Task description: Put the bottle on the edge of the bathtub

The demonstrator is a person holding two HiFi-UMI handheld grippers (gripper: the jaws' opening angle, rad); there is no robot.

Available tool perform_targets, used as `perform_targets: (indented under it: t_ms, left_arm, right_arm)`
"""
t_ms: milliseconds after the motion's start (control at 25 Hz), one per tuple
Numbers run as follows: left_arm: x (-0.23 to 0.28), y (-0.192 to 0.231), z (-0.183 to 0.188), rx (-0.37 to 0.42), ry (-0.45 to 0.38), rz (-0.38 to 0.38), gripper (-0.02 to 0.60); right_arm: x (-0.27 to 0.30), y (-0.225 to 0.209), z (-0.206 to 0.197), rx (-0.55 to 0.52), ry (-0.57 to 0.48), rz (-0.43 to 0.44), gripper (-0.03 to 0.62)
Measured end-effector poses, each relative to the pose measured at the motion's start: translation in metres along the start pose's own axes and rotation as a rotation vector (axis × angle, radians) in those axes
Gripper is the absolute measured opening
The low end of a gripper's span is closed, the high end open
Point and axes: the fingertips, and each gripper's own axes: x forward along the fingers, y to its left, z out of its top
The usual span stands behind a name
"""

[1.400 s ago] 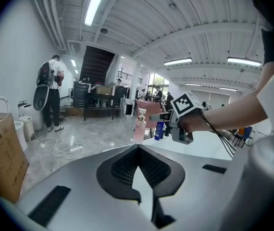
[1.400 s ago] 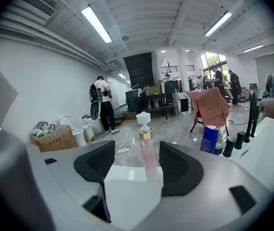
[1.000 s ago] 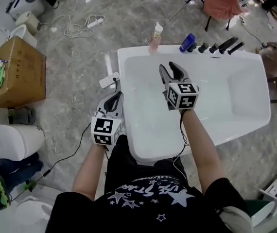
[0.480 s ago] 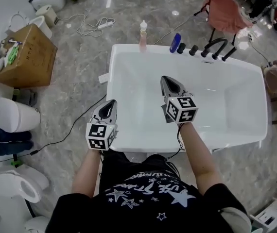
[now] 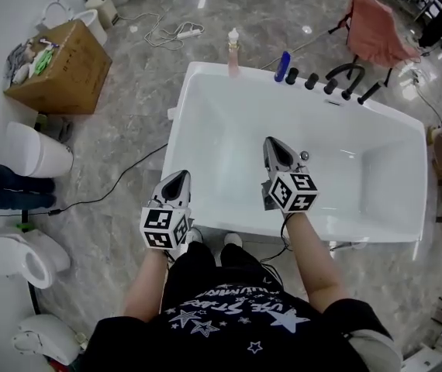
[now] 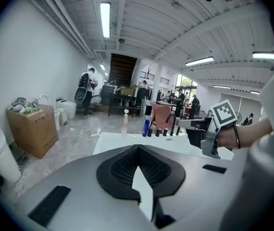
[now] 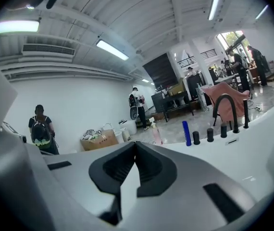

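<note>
A pink pump bottle [image 5: 233,53] stands upright on the far left corner of the white bathtub's rim [image 5: 176,142]. It also shows in the left gripper view as the pink bottle [image 6: 125,121] and in the right gripper view as the pink bottle [image 7: 155,134]. A blue bottle [image 5: 283,66] stands on the rim beside black tap fittings [image 5: 337,80]. My right gripper [image 5: 272,142] hovers over the tub's near side, shut and empty. Outside the tub's near left corner, my left gripper [image 5: 180,177] hangs over the floor, also shut and empty. Both are far from the bottles.
A cardboard box [image 5: 58,67] full of items, a white bin [image 5: 39,149] and toilets [image 5: 19,258] stand on the floor at left. Cables and a power strip [image 5: 178,31] lie beyond the tub. A chair with pink cloth [image 5: 380,29] stands at the back right. People stand far off.
The right gripper's jaws have closed from open, and it has drawn back toward the tub's near side. The view has pulled back, so more floor shows at left.
</note>
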Motion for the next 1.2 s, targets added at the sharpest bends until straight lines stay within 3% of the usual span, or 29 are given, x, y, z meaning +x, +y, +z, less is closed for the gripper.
perform_targets:
  t_ms: [200, 440, 800, 1200]
  left_arm:
    - [-0.012, -0.001, -0.014, -0.014, 0.000, 0.012, 0.015]
    - [-0.037, -0.005, -0.031, -0.033, -0.025, 0.035, 0.015]
    - [-0.135, -0.017, -0.071, -0.073, -0.047, 0.073, 0.014]
    - [-0.236, -0.034, -0.093, -0.068, -0.071, 0.112, 0.014]
  right_arm:
    - [-0.010, 0.007, -0.004, -0.095, 0.023, -0.010, 0.014]
    - [-0.033, 0.014, -0.025, -0.121, 0.070, -0.009, 0.014]
    - [-0.096, 0.083, -0.050, -0.184, 0.075, 0.055, 0.014]
    - [-0.186, 0.137, -0.057, -0.201, 0.033, 0.046, 0.014]
